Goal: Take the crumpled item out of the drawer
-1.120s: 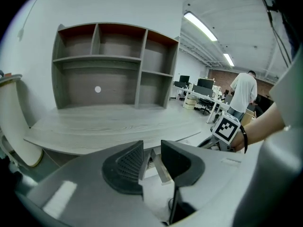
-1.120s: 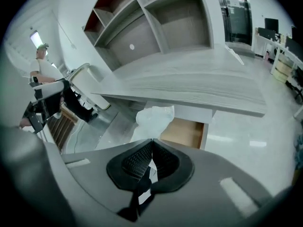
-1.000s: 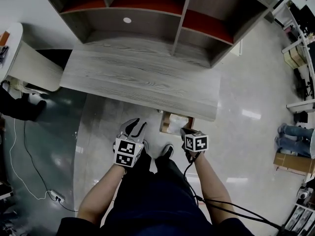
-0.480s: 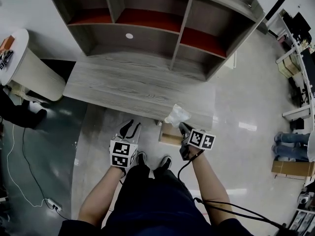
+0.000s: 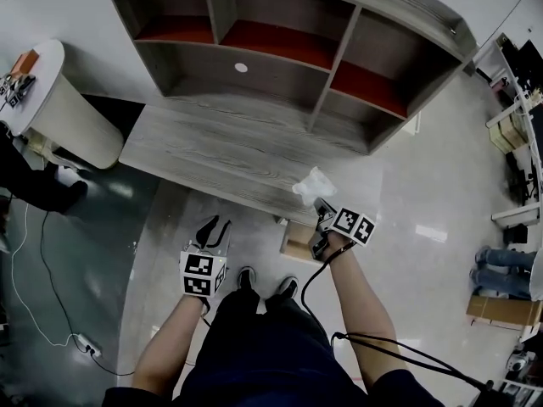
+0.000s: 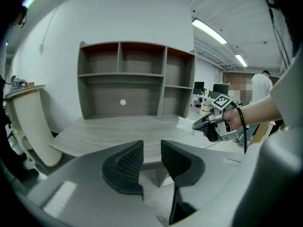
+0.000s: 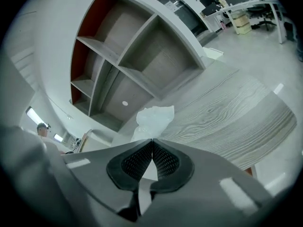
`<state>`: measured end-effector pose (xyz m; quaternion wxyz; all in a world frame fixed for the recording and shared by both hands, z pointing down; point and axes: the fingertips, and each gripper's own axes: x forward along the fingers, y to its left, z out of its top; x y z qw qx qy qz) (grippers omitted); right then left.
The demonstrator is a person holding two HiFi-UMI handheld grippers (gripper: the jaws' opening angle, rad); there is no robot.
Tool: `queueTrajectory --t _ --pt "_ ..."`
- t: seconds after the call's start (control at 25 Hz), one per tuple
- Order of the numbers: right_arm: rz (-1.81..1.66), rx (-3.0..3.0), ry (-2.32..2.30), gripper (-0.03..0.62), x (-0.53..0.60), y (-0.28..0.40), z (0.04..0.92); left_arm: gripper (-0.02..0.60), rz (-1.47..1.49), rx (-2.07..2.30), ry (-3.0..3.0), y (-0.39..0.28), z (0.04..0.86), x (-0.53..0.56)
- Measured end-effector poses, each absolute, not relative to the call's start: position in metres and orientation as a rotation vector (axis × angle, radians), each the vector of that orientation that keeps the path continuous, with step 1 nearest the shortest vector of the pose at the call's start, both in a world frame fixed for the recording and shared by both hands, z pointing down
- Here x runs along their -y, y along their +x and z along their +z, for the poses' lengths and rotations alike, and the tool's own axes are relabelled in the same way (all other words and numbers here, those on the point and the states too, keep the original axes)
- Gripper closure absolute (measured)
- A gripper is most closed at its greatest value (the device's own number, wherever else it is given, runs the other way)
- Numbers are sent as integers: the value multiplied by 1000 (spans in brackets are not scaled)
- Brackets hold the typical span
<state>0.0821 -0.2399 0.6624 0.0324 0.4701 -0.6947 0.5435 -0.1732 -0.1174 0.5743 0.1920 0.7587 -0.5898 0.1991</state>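
- White crumpled paper (image 5: pixel 314 183) has come up out of the drawer (image 5: pixel 297 242) within the last second and now hangs over the desk (image 5: pixel 212 151) edge.
- Its holder, the right gripper (image 5: pixel 321 204), is clamped tight on it.
- Beside it, the left gripper (image 5: pixel 212 225) is empty, jaws slightly parted.
- Removal looks essentially done.

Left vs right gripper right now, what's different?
The left gripper has its jaws apart and empty; the right gripper is shut on the crumpled white item. The left gripper hangs over the floor short of the desk; the right gripper is up at the desk's front edge, by the open drawer. Both point toward the desk.
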Motion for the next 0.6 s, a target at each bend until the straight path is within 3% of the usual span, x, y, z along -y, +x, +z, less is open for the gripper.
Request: queueTrajectory --t 0.6 --pt "1902 1942 1528 585 283 66 722 465 611 1670 2018 -204 599 112"
